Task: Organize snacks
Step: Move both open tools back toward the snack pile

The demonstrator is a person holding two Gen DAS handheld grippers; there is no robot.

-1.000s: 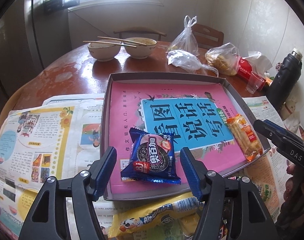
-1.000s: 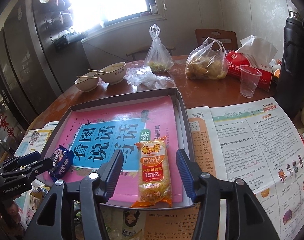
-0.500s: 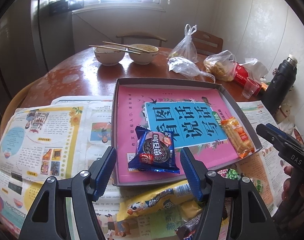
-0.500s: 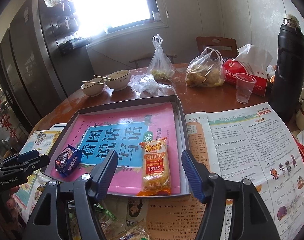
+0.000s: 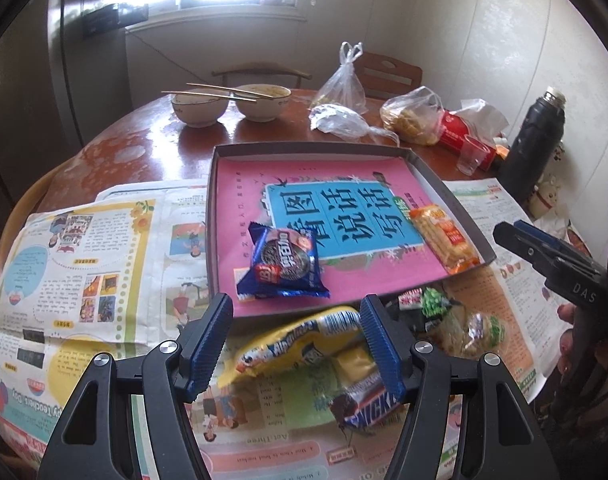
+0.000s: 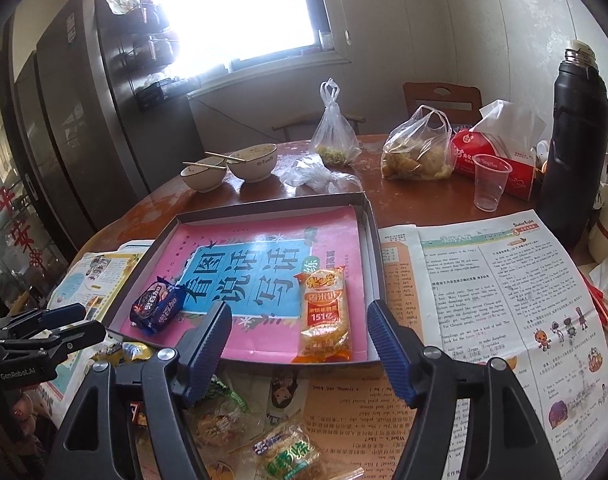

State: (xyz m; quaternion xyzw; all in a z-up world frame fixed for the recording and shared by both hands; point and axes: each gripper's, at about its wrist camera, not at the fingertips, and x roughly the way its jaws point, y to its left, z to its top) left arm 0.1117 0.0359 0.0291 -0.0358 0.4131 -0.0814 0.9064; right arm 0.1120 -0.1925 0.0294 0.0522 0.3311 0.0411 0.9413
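Snacks lay partly sorted: a blue cookie packet (image 5: pixel 282 266) sat in the near-left corner of the shallow grey tray (image 5: pixel 304 148), on its pink-and-blue printed liner, and an orange rice-cracker pack (image 6: pixel 324 316) lay lengthwise along the tray's right side. Both flat, well apart from each other. Loose on the newspaper (image 5: pixel 80 264) in front of the tray: a yellow Alpenliebe bag (image 5: pixel 300 344), a Snickers bar (image 5: pixel 369 404) just beside it, and green-wrapped biscuits (image 6: pixel 290 454). Newspaper covered the near half of the round wooden table (image 5: pixel 144 148).

Left tongs (image 5: pixel 298 344) were spread wide, holding nothing, hovering over the yellow bag; whether the right pad touched the bag could not be told. Right tongs (image 6: pixel 300 350) also wide and empty, framing the tray's near edge and the cracker pack's lower end, clear of both.
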